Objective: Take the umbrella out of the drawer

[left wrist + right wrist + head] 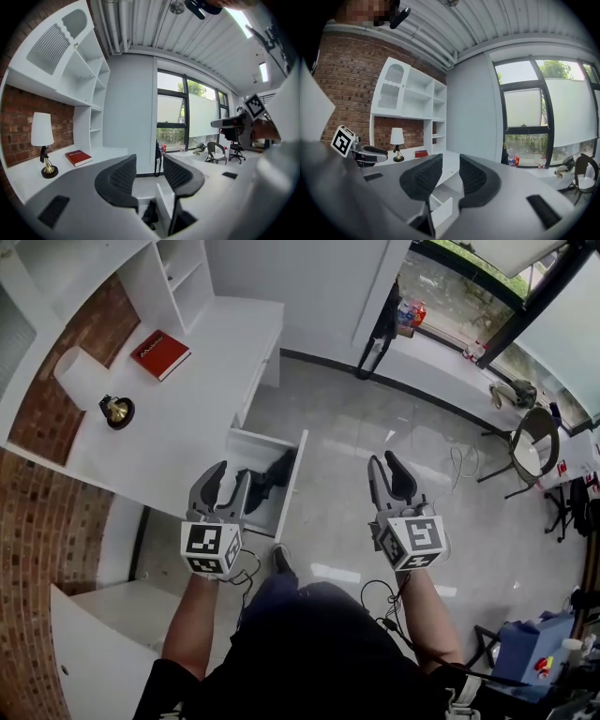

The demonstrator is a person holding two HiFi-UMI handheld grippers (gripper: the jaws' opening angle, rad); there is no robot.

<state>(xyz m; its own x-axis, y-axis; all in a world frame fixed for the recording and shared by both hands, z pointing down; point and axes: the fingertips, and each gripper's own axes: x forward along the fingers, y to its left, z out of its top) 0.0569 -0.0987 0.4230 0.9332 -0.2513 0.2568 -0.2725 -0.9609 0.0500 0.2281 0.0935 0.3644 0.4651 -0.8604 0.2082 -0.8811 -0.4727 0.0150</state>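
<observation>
Head view, left claw, right claw, both outstretched

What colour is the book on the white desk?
Red: the flat red book shows best in the head view.

Red book flat on white desk, just below shelf unit. Lamp, white shade and brass base, on desk left of book, by brick wall. Bottles on window ledge. Chair far right near window. Loose cable on glossy floor.
</observation>
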